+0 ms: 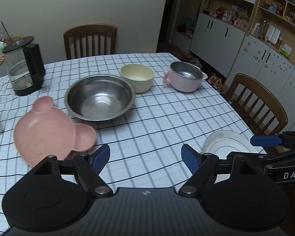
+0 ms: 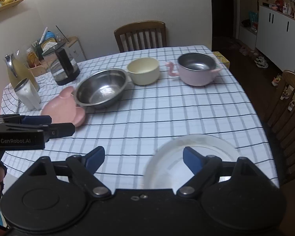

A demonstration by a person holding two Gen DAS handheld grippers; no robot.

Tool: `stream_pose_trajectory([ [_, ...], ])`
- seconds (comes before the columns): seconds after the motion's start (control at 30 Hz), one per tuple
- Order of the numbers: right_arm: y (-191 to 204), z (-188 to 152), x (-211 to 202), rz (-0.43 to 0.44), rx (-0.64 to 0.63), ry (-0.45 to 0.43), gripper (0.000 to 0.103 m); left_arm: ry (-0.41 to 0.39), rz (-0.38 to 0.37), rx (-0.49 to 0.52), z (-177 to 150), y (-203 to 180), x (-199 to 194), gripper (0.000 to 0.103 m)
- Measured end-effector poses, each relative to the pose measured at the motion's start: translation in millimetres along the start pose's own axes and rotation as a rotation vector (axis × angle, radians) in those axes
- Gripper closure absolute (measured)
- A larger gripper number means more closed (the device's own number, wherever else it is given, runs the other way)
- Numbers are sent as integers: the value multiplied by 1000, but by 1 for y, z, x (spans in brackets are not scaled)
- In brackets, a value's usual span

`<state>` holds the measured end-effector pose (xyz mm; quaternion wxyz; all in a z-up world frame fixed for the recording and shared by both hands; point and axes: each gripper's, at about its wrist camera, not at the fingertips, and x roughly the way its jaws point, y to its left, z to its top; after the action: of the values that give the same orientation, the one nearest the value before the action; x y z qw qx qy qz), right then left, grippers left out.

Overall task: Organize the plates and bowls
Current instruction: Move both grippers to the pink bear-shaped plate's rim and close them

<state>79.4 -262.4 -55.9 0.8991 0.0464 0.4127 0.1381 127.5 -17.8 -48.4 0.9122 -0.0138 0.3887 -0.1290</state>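
A pink bear-shaped plate (image 1: 47,131) (image 2: 64,108) lies at the table's left, next to a large steel bowl (image 1: 99,97) (image 2: 102,89). Behind stand a cream bowl (image 1: 137,77) (image 2: 143,70) and a pink steel-lined bowl with handles (image 1: 184,76) (image 2: 196,68). A white plate (image 1: 226,143) (image 2: 188,157) lies near the front right edge. My left gripper (image 1: 145,158) is open and empty above the cloth, right of the pink plate. My right gripper (image 2: 143,160) is open and empty, its right finger over the white plate.
A glass kettle (image 1: 23,66) (image 2: 64,66), a white cup (image 2: 28,94) and a yellow jug (image 2: 19,72) stand at the table's left. Wooden chairs (image 1: 90,40) (image 2: 287,116) stand at the far side and right side. The checked tablecloth (image 1: 167,114) covers the table.
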Motion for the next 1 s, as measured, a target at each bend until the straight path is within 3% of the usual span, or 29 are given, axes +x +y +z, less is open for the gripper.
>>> stream_pose_trajectory([
  [0.2,50,8,20,5,-6,-26,7,-39,3,-55,-5,55,-10,18],
  [0.27,66,12,29,8,-9,-23,6,-50,4,-70,-4,75,-11,1],
  [0.3,73,13,33,9,-8,-23,5,-58,7,-74,-4,84,-11,0],
  [0.7,137,33,110,-15,42,54,4,-42,206,-112,23,205,26,0],
  [0.87,152,42,143,-50,31,59,6,0,274,-87,32,234,58,0],
  [1.0,158,46,165,-42,61,103,12,35,283,-69,34,246,82,0],
])
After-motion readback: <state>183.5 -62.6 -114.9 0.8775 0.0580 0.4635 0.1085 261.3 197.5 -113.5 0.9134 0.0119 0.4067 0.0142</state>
